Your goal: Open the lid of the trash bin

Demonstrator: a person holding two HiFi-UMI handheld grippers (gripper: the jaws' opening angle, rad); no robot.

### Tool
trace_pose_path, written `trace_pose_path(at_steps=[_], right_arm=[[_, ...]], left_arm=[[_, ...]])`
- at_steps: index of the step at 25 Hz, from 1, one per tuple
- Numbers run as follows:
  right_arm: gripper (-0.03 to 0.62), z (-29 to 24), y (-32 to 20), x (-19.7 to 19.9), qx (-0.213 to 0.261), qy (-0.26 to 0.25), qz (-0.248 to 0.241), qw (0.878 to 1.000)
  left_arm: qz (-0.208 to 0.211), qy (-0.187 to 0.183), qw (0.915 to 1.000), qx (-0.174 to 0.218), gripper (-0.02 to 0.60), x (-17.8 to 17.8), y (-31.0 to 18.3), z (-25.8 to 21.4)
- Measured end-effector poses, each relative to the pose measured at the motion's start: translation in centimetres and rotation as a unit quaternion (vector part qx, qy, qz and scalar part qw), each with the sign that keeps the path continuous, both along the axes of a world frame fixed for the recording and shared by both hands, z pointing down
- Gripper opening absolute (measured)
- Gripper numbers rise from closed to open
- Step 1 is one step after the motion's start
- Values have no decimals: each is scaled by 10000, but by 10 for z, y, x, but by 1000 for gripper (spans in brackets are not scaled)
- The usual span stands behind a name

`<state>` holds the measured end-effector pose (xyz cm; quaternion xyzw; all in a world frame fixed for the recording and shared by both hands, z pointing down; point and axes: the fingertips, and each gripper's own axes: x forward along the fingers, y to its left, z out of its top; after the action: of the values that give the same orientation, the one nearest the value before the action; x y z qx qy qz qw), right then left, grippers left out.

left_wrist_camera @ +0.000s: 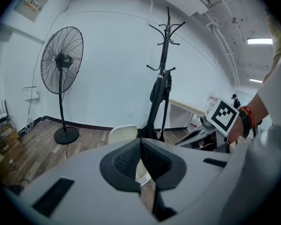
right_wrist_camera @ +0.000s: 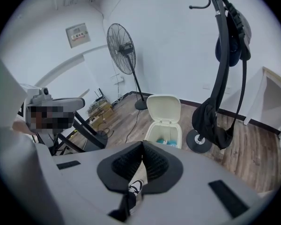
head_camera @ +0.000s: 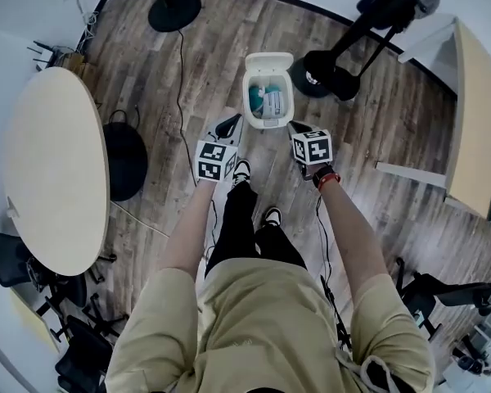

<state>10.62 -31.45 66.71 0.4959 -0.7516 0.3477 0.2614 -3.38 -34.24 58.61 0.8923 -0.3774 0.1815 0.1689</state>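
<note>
A small white trash bin stands on the wood floor just ahead of the person's feet. Its lid is tipped up and back, and teal and white rubbish shows inside. My left gripper hangs shut near the bin's near left corner, apart from it. My right gripper hangs shut by the near right corner, holding nothing. In the right gripper view the bin and its raised lid lie beyond the closed jaws. In the left gripper view the cream lid peeks above the closed jaws.
A coat stand base with a hanging black bag stands right of the bin. A floor fan stands behind it, its base far left. A round table lies left, a black bag beside it, a desk right.
</note>
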Motion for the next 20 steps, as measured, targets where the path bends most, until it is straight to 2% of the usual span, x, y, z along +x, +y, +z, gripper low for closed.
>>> trace_pose_path(at_steps=[10,17,20], right_arm=[[14,-107,61,11,444,-18,84,9990],[14,-176,93,20,1035,80,-7,9946],[14,-207,106,24,1333,91,-32,9910]], left_arm=[[-86,-15,9998,163,23,-2,62,-95],[-203,-43,9989,421,23,-13,97,-149],[-256,-171,9979,565,23,-19,115,-169]])
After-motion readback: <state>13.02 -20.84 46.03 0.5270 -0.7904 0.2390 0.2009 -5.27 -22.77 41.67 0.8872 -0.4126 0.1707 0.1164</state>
